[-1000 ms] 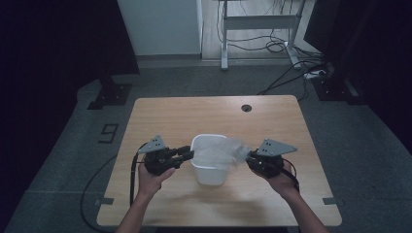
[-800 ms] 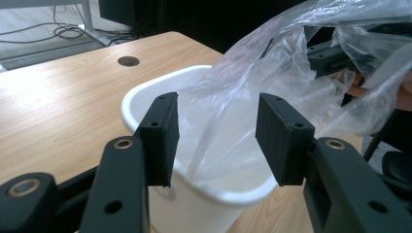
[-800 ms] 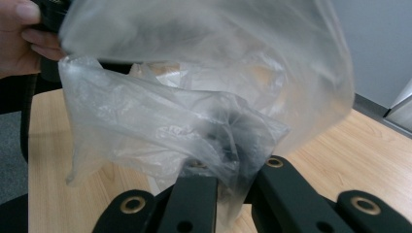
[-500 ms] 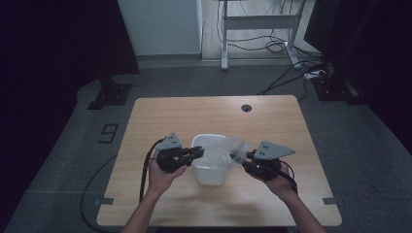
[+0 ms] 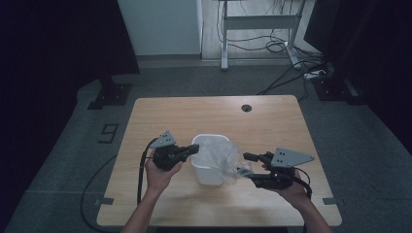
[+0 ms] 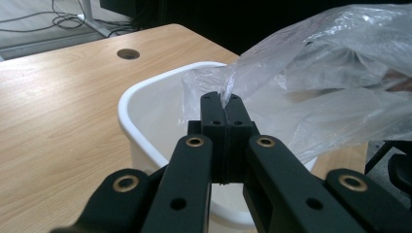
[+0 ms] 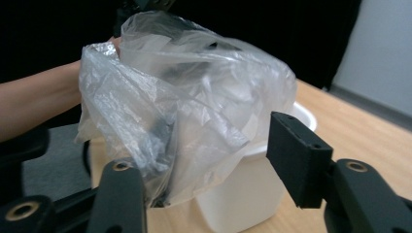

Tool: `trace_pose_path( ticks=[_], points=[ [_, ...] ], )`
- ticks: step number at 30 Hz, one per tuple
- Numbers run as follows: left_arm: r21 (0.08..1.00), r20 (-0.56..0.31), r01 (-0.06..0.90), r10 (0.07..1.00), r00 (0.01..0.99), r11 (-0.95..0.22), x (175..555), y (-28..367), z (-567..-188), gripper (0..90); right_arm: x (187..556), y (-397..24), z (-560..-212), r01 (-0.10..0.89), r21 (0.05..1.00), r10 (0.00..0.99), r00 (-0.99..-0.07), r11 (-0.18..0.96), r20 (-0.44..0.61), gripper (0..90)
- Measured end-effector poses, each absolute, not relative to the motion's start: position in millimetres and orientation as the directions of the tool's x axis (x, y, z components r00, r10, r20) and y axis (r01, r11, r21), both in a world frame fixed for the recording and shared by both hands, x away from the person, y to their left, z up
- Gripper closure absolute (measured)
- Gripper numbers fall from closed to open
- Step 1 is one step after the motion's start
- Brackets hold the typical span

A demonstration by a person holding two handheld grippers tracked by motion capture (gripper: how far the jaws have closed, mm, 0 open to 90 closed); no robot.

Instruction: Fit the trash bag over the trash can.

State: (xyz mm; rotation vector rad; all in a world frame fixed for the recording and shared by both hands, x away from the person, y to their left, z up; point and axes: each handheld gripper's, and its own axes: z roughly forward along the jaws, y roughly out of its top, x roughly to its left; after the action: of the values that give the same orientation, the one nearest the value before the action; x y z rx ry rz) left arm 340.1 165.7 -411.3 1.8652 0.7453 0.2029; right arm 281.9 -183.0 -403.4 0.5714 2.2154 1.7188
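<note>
A white plastic bin point(image 5: 209, 172) stands mid-table with a clear plastic bag point(image 5: 219, 154) bunched over its rim. My left gripper point(image 5: 193, 149) reaches in from the bin's left; its jaws have just closed and are shut on the bag's edge point(image 6: 224, 97) above the bin point(image 6: 145, 121). To the right of the bin, my right gripper point(image 5: 246, 167) has just been opening. Its jaws stand apart, with the bag point(image 7: 184, 97) hanging loose between them and draped against the left finger point(image 7: 121, 194). The bin point(image 7: 243, 194) sits just beyond.
The wooden table point(image 5: 160, 116) has a round cable hole point(image 5: 246, 108) at the back right. A desk frame and cables point(image 5: 272, 43) stand on the floor beyond the table. Cables trail off the table's front left point(image 5: 141, 179).
The left gripper moved right to the bin's rim and closed on the bag's edge. The right gripper's jaws opened off the bag and it drew back a little to the right.
</note>
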Motion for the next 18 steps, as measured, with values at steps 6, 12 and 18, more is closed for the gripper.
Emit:
trace_pose_path(
  ticks=[6, 12, 18],
  points=[
    [0.881, -0.221, 0.418, 0.588, 0.778, -0.221, 344, 164, -413, 89.9, 279, -181, -403, 0.135, 0.965, 0.409, -0.912, 0.227, 0.031, 41.7],
    [0.881, -0.224, 0.419, 0.589, 0.777, -0.218, 343, 160, -412, 89.9, 281, -178, -402, 0.164, 0.963, 0.46, -0.887, 0.212, 0.05, 39.4],
    [0.895, -0.235, 0.4, 0.551, 0.801, -0.199, 337, 159, -408, 83.7, 293, -171, -402, 0.191, 0.961, 0.538, -0.841, 0.2, 0.055, 37.2]
  ],
)
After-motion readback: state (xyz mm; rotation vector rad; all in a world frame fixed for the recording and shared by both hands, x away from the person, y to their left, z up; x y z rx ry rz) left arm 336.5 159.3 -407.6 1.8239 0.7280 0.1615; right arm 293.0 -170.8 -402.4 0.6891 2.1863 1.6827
